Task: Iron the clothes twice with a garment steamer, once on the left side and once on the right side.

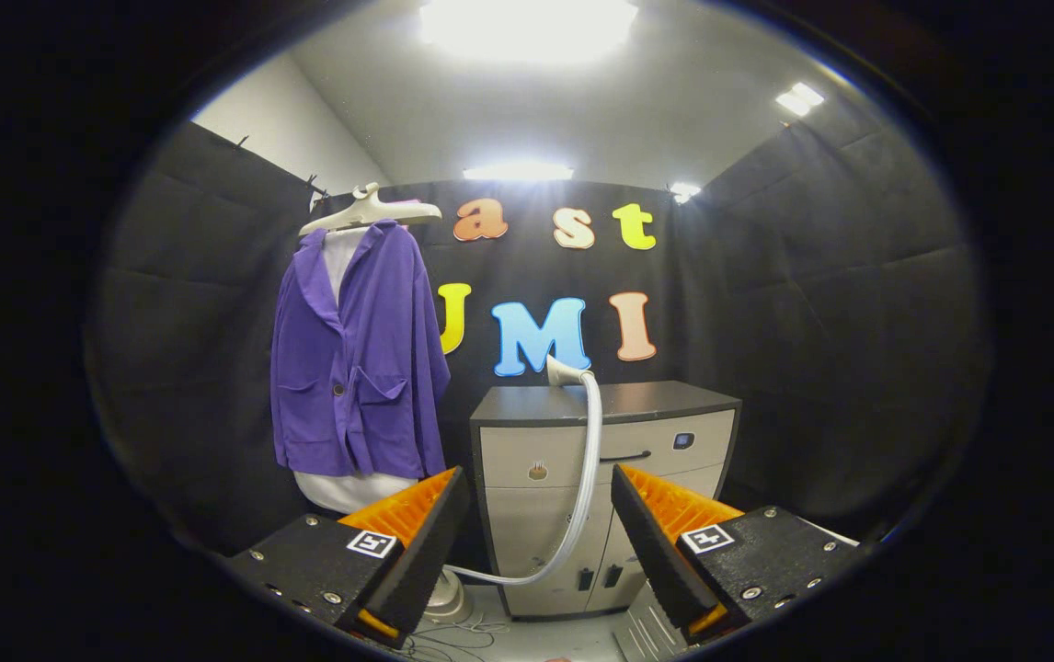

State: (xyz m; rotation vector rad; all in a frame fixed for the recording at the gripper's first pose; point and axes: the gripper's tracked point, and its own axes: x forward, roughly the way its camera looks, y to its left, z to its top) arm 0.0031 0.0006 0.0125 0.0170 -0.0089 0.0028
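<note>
Neither pass is begun, I judge: my jaws (541,524) stand released and empty. Steamer head (564,371) rests on the cabinet (619,405) at twelve o'clock beyond them, hose (590,460) trailing down; purple jacket (357,359) hangs at ten o'clock.

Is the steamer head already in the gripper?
No: the white steamer head rests on the grey cabinet, beyond the open gripper.
</note>
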